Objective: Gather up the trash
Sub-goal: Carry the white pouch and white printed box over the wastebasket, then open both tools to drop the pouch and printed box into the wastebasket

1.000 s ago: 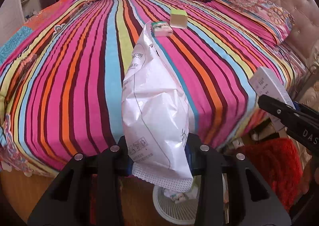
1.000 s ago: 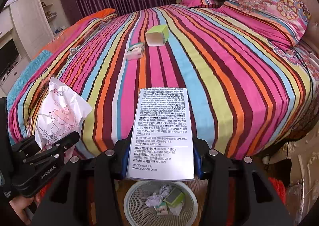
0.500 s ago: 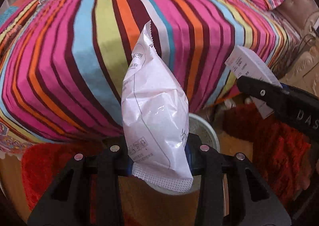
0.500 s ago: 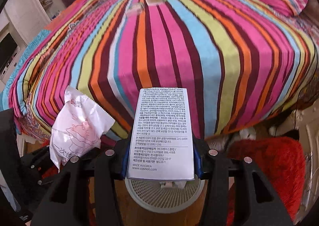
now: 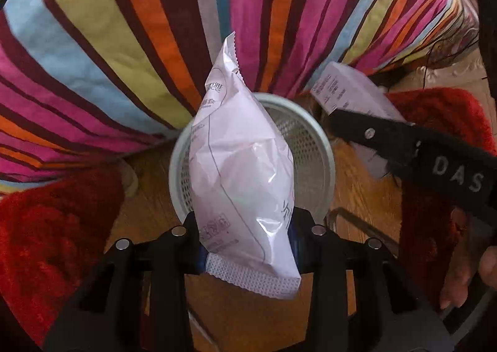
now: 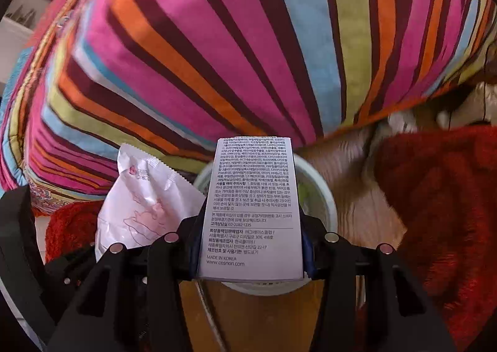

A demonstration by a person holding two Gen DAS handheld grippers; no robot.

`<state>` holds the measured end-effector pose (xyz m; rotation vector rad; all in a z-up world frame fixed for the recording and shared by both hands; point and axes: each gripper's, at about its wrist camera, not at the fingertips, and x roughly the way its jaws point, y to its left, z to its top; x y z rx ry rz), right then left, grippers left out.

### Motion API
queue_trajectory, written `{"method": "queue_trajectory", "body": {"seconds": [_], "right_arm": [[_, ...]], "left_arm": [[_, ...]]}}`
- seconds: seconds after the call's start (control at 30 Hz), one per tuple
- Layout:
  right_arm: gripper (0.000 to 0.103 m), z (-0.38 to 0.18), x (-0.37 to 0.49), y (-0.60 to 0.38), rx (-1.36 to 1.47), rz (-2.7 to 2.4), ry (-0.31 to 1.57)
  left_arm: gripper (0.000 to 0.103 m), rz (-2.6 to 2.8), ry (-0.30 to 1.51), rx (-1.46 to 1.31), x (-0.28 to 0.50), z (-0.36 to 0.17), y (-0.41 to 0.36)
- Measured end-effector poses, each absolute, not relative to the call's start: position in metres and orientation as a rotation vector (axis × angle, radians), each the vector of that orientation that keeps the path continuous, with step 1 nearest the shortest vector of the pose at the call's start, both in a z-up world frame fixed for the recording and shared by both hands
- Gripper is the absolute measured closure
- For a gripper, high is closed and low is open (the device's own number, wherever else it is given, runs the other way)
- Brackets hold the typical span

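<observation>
My left gripper point(image 5: 245, 240) is shut on a white plastic snack bag point(image 5: 239, 172) and holds it over a white mesh waste basket point(image 5: 313, 147) on the floor. My right gripper point(image 6: 251, 246) is shut on a white printed carton point(image 6: 253, 206), also held over the basket point(image 6: 323, 196), whose inside is mostly hidden. The carton point(image 5: 344, 91) and the right gripper's black finger point(image 5: 403, 144) show at the right of the left wrist view. The bag point(image 6: 146, 203) shows at the left of the right wrist view.
The striped bed point(image 5: 155, 26) hangs over just behind the basket. Red shaggy rugs point(image 5: 52, 227) lie on the wooden floor point(image 5: 357, 190) on both sides of the basket; one shows in the right wrist view point(image 6: 441, 196).
Both grippers tilted down and moved in from above the bed to right over the basket. Both still hold their items. The boxes on the bed left the view.
</observation>
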<state>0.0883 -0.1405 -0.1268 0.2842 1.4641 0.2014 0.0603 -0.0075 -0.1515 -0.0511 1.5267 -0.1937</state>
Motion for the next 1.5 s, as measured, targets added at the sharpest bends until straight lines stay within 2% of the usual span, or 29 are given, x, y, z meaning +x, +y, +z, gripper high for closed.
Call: {"method": "queue_trajectory", "body": {"seconds": [0.2, 0.53, 1.17, 1.23, 1.27, 1.3, 1.33, 1.37, 1.4, 1.5], "right_arm": [[0.058, -0.159, 0.093, -0.140, 0.328, 0.160, 1.585], [0.058, -0.199, 0.095, -0.120, 0.244, 0.136, 1.711], [0.058, -0.242, 0.095, -0.120, 0.220, 0.098, 1.841], [0.057, -0.246, 0.097, -0.119, 0.220, 0.105, 1.846], [0.057, -0.249, 0.097, -0.118, 0.221, 0.105, 1.851], [0.055, -0.251, 0.097, -0.118, 0.218, 0.102, 1.855], [0.046, -0.253, 0.097, -0.119, 0.205, 0.086, 1.860], [0.027, -0.253, 0.097, -0.119, 0.205, 0.078, 1.856], [0.023, -0.252, 0.098, -0.122, 0.210, 0.062, 1.845], [0.021, -0.251, 0.099, -0.127, 0.227, 0.036, 1.829]], "left_arm": [[0.066, -0.170, 1.640, -0.087, 0.067, -0.187, -0.010], [0.066, -0.162, 1.779, -0.106, 0.072, -0.234, -0.010], [0.065, -0.164, 1.887, -0.105, 0.072, -0.274, -0.013], [0.061, -0.155, 1.895, -0.106, 0.073, -0.277, -0.012], [0.050, -0.148, 1.903, -0.107, 0.074, -0.280, -0.011], [0.030, -0.134, 1.906, -0.097, 0.074, -0.282, -0.010], [0.025, -0.120, 1.906, -0.088, 0.074, -0.283, -0.010], [0.023, -0.107, 1.907, -0.089, 0.074, -0.285, -0.008], [0.023, -0.103, 1.908, -0.097, 0.075, -0.285, -0.007], [0.023, -0.094, 1.910, -0.129, 0.076, -0.285, -0.002]]}}
